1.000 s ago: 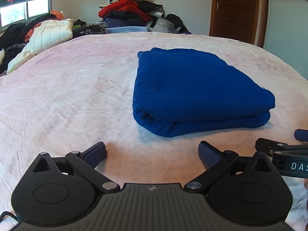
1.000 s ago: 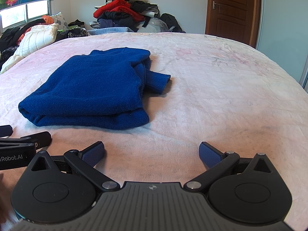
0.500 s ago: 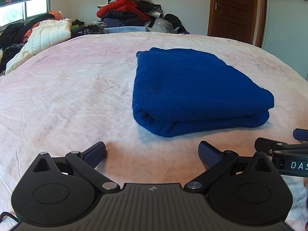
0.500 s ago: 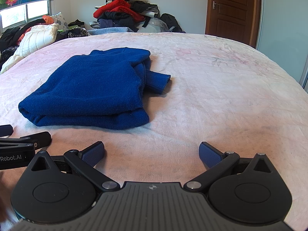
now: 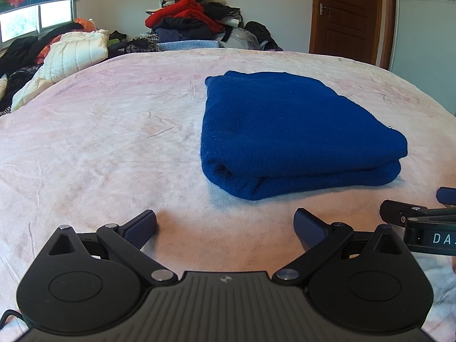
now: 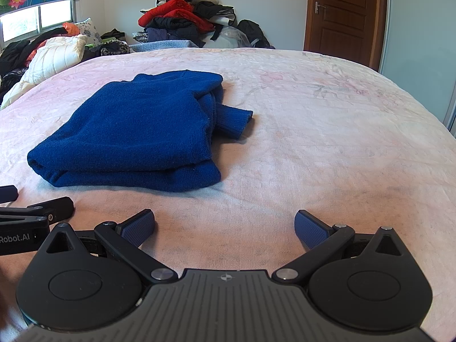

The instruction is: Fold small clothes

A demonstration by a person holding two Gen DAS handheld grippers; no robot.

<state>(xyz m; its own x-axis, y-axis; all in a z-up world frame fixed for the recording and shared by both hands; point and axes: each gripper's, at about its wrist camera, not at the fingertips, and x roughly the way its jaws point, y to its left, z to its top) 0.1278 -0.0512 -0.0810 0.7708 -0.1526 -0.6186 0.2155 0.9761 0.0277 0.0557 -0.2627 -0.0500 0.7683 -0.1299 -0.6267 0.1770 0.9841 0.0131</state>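
A folded blue knit sweater (image 5: 290, 131) lies on the pink bed cover (image 5: 99, 142). It also shows in the right wrist view (image 6: 142, 131), with one sleeve cuff (image 6: 236, 119) sticking out on its right side. My left gripper (image 5: 225, 225) is open and empty, low over the bed just in front of the sweater. My right gripper (image 6: 225, 225) is open and empty, in front of and to the right of the sweater. Each gripper's tip shows at the edge of the other's view.
A heap of clothes (image 5: 196, 25) lies beyond the far end of the bed. White quilted bedding and dark clothes (image 5: 68, 54) lie at the far left under a window. A brown door (image 5: 347, 14) stands at the back right.
Both grippers stay open and almost still. The sweater has not moved.
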